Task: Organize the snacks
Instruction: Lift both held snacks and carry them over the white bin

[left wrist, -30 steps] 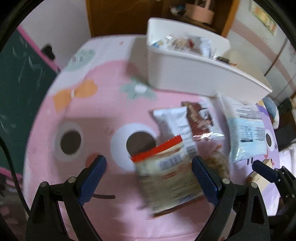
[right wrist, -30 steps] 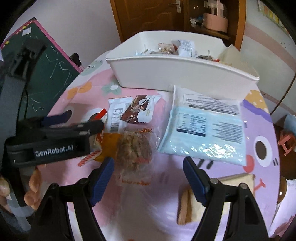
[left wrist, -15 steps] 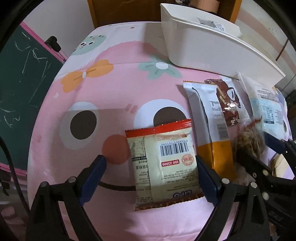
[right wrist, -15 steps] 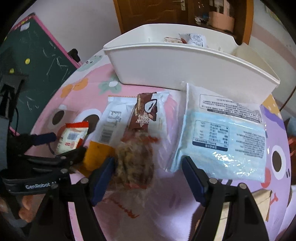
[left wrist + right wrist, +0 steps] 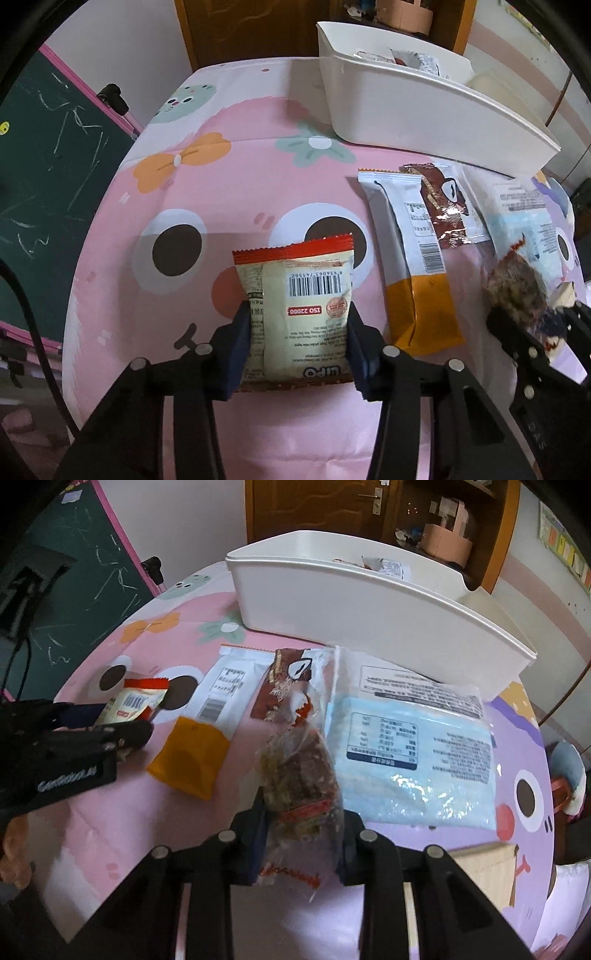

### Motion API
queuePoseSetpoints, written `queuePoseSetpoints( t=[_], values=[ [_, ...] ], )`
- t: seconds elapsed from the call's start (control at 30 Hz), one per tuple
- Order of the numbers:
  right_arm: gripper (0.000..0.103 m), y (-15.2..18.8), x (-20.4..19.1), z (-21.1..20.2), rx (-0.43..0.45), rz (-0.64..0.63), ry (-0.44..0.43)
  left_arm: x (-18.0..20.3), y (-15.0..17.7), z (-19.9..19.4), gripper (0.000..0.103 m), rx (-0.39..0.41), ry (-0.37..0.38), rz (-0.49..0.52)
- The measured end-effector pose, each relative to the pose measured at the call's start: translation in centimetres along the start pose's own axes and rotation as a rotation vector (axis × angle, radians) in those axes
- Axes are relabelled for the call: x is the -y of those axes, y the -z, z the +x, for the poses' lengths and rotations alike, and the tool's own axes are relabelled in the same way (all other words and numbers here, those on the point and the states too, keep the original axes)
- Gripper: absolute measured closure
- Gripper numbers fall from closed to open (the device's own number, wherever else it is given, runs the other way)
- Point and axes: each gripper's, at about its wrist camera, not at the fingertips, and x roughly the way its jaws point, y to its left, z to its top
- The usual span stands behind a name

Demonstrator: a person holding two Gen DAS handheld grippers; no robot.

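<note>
My left gripper has just closed on the red-edged cracker packet, my right gripper on the clear-wrapped cake, both mid-table, ready to lift into the white bin at the far edge.

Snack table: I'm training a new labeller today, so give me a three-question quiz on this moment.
1. True or false: the left claw is shut on the red-edged packet.
2. What does the right claw grip? A) the blue pack B) the clear-wrapped snack C) the brown wrapper
3. Which packet lies between the two gripped snacks?

Key:
1. True.
2. B, the clear-wrapped snack.
3. The white and orange packet.
</note>
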Motion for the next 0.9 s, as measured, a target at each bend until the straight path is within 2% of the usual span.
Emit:
queuePoseSetpoints(
  t=[0.37, 0.77, 0.9],
  values=[
    [0.075, 2.8, 0.5, -5.2, 0.041, 0.071, -0.076, 0.7, 1.3, -3.1, 0.058, 0.054, 0.015, 0.026],
    [0.075, 3.4, 0.4, -11.2, 0.165, 0.088, -0.122, 2.4, 1.8, -11.4, 0.058, 0.189, 0.056, 0.063],
    [0.075, 3.3, 0.9, -12.6, 0.201, 0.105, -0.163, 2.7, 1.8, -13.3, 0.058, 0.22, 0.079, 0.059]
  ],
)
